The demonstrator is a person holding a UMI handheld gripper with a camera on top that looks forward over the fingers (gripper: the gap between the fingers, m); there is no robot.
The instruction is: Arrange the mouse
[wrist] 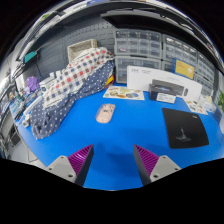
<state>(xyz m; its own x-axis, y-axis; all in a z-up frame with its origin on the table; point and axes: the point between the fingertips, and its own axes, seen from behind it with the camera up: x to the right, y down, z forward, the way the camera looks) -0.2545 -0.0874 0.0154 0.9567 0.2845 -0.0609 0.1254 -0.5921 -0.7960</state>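
Note:
A beige computer mouse (105, 113) lies on the blue table top (110, 140), well beyond my fingers and a little to their left. A black mouse mat (185, 127) lies to the right on the same table top, apart from the mouse. My gripper (113, 160) is open and empty, held above the near part of the table. Its purple pads (82, 157) stand wide apart with only blue table between them.
A checked cloth (68, 85) is draped over the table's left side. A white box (154, 82) and papers (123, 93) lie at the table's back edge. Shelves with drawer bins (150, 45) stand behind. Clutter (20, 95) sits at the far left.

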